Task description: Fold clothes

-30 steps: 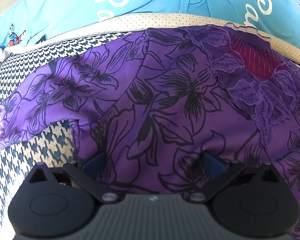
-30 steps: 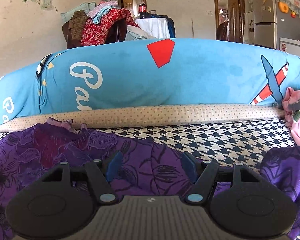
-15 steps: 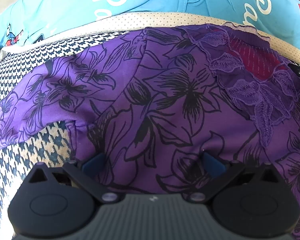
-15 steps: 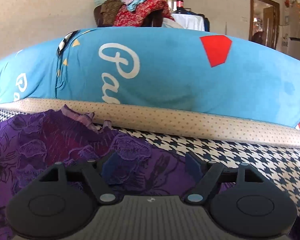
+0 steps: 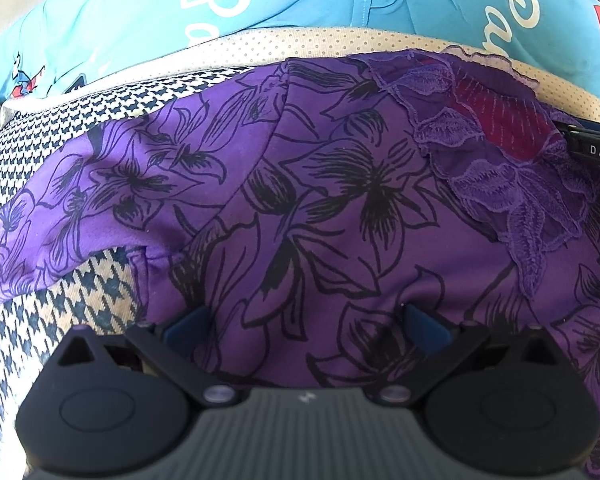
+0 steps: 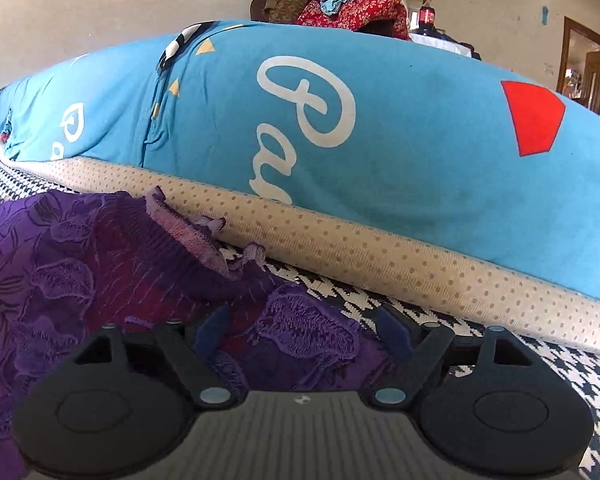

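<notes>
**Two grippers low over a purple garment**

Both sets of jaws stand apart with purple cloth lying between their blue pads. On the left gripper (image 5: 306,326) the fingers are spread wide and pressed down into the purple floral garment (image 5: 340,216), which fills the gap between them; the pads do not pinch it. The right gripper (image 6: 304,330) has its jaws parted too, having just been closing a little, and the lace-trimmed neckline (image 6: 204,240) of the same garment lies between them without being squeezed; the right-hand finger sits at the garment's edge, over the houndstooth cover (image 6: 560,368).

Taking the garment as the landmark: it is spread flat on the black-and-white houndstooth cover (image 5: 28,152), with one sleeve (image 5: 60,216) reaching out to the left in the left wrist view. Its neck opening shows a dark red inner lining (image 5: 504,116) ringed by embroidered purple leaves. Just beyond the neckline runs a beige dotted edging (image 6: 380,256), touching the ruffled collar trim. Behind that edging rises a large blue cushion (image 6: 400,120) printed with white script and a red shape. At the garment's right edge in the left wrist view a black part with white lettering (image 5: 596,148) pokes in, seemingly the other gripper.

Far beyond the cushion, well apart from the garment, a heap of clothes (image 6: 340,4) and a dark soda bottle (image 6: 426,14) stand against a pale wall, with a wooden doorway (image 6: 588,68) to the right
</notes>
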{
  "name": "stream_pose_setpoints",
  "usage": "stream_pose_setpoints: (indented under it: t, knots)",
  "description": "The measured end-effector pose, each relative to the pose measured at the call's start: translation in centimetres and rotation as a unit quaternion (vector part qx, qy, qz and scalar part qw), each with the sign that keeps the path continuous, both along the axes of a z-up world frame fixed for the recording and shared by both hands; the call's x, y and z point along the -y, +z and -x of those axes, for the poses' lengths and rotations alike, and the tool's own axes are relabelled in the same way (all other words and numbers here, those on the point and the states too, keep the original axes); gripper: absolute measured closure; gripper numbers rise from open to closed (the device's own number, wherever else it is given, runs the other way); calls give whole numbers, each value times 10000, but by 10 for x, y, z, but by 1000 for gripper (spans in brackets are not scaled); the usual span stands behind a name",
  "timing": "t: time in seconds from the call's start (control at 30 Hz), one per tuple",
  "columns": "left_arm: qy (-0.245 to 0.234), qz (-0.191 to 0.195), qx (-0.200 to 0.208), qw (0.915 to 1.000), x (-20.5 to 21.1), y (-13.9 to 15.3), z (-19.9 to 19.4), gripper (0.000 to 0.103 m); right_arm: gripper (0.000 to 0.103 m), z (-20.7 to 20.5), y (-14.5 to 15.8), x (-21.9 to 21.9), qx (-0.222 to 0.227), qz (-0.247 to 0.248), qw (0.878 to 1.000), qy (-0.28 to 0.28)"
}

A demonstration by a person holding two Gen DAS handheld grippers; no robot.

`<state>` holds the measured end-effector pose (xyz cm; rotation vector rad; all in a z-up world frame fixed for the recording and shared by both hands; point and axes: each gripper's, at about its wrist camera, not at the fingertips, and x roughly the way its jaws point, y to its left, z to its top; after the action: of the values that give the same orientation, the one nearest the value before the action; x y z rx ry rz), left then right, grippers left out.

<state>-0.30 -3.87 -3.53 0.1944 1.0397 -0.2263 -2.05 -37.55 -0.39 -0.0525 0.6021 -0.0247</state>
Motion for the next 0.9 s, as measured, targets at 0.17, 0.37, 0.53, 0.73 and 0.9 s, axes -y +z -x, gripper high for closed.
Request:
stream_pose_setpoints:
  t: [0.17, 0.37, 0.53, 0.73, 0.9]
  knots:
    - [-24, -2, 68, 10000, 2, 0, 0, 0, 72, 2, 1, 6, 68, -207, 9997, -89]
    - [-18, 54, 127, 9999, 3, 1, -2, 0, 92, 2, 4, 8, 213, -179, 9991, -327]
    - [4, 78, 261, 9996, 5, 3, -5, 0, 93, 5, 14, 21, 799, -335, 9894, -1165]
    - [-144, -14, 464, 9988, 9, 4, -11, 0, 97, -9, 8, 19, 714, 98, 9849, -1571]
    - [181, -51, 557, 9983, 2, 6, -26, 0, 97, -12, 5, 18, 633, 239, 9837, -1663]
